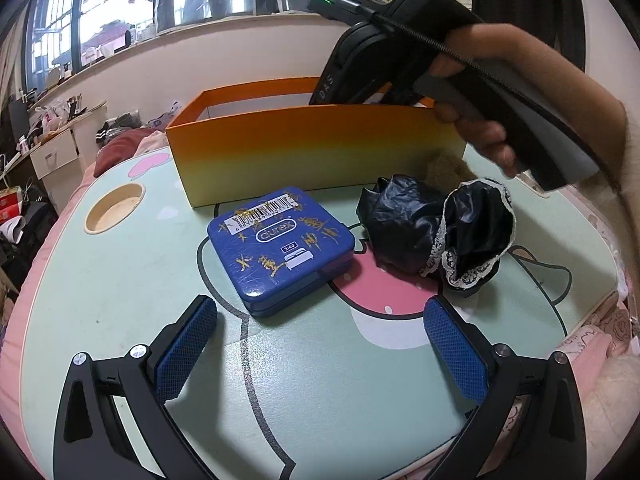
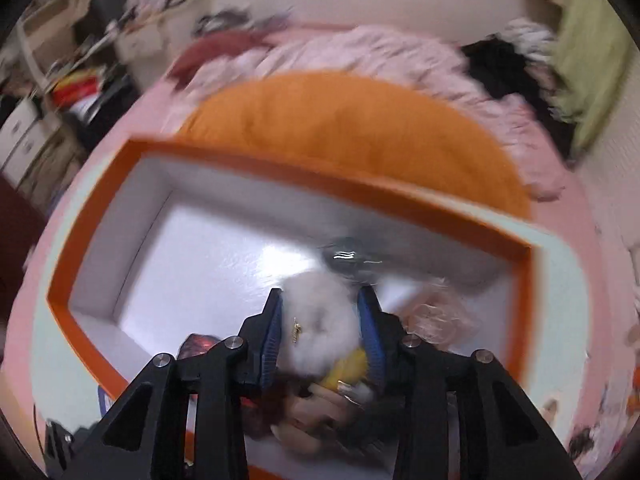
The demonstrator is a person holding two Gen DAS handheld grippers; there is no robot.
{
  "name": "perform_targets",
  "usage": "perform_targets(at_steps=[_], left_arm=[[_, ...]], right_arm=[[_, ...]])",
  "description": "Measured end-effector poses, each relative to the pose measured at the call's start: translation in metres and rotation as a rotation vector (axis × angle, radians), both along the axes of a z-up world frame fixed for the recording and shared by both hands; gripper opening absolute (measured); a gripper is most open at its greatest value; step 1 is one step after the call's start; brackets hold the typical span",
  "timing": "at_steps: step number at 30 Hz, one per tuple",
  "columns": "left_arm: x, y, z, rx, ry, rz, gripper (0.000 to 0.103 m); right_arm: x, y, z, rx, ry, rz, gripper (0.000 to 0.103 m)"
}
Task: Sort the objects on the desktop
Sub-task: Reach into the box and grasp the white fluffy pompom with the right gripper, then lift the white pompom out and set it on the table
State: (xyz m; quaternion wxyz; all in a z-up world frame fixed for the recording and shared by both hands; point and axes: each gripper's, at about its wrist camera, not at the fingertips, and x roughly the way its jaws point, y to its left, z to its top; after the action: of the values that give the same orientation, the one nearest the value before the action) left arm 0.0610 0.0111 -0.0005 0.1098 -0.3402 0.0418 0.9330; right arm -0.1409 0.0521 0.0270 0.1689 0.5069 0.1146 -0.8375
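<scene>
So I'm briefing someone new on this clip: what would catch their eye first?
Probably the orange box at the far side of the table, with the right gripper over its white inside, jaws shut on a white fluffy thing. Next, the blue tin lying flat in front of the box, a crumpled black lace-edged cloth to its right, and the left gripper open nearer the camera.

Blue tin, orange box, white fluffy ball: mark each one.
Blue tin (image 1: 280, 246): left wrist view, middle of its lid.
Orange box (image 1: 316, 148): left wrist view, its near outer wall.
White fluffy ball (image 2: 320, 320): right wrist view, its fur between the claw pads.
</scene>
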Motion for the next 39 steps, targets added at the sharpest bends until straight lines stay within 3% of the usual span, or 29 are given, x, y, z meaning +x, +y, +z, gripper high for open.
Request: perform_targets(at_steps=[2, 7, 11, 16, 20, 22, 24, 28, 33, 34, 38, 39], left_arm=[[-0.001, 0.0, 0.0, 0.002, 0.001, -0.001, 0.103], [-0.002, 0.002, 0.0, 0.002, 0.002, 0.0, 0.103], [-0.002, 0.002, 0.0, 0.003, 0.002, 0.0, 0.103], [-0.002, 0.001, 0.0, 0.002, 0.002, 0.0, 0.103], [-0.001, 0.001, 0.0, 0.004, 0.002, -0.001, 0.103], [-0.001, 0.002, 0.0, 0.003, 0.002, 0.0, 0.103], [0.0, 0.001, 0.0, 0.004, 0.003, -0.001, 0.103], [-0.001, 0.001, -0.001, 0.004, 0.003, -0.001, 0.103], [0.0, 0.001, -0.001, 0.003, 0.002, -0.002, 0.103], [0.0, 0.001, -0.001, 0.0, 0.004, -0.003, 0.103], [0.001, 0.001, -0.001, 0.0, 0.005, -0.005, 0.103], [0.0, 0.001, 0.0, 0.0, 0.005, -0.005, 0.103]], right_arm=[[0.003, 0.002, 0.009, -0.023, 0.011, 0.002, 0.031], [0.04, 0.036, 0.071, -0.309, 0.182, 0.02, 0.03], [0.098, 0.064, 0.101, -0.469, 0.175, 0.105, 0.03], [0.153, 0.079, 0.066, -0.433, 0.077, 0.14, 0.031], [0.143, 0.085, 0.048, -0.442, 0.078, 0.074, 0.034], [0.141, 0.094, 0.049, -0.493, 0.115, 0.027, 0.047], [0.146, 0.109, 0.05, -0.538, 0.157, 0.028, 0.069], [0.176, 0.122, 0.037, -0.432, 0.221, 0.046, 0.071], [0.198, 0.134, -0.004, -0.312, 0.154, -0.002, 0.071], [0.203, 0.136, -0.009, -0.308, 0.188, -0.008, 0.071], [0.204, 0.117, -0.027, -0.078, 0.294, -0.002, 0.098], [0.206, 0.117, -0.03, -0.09, 0.309, 0.003, 0.103]])
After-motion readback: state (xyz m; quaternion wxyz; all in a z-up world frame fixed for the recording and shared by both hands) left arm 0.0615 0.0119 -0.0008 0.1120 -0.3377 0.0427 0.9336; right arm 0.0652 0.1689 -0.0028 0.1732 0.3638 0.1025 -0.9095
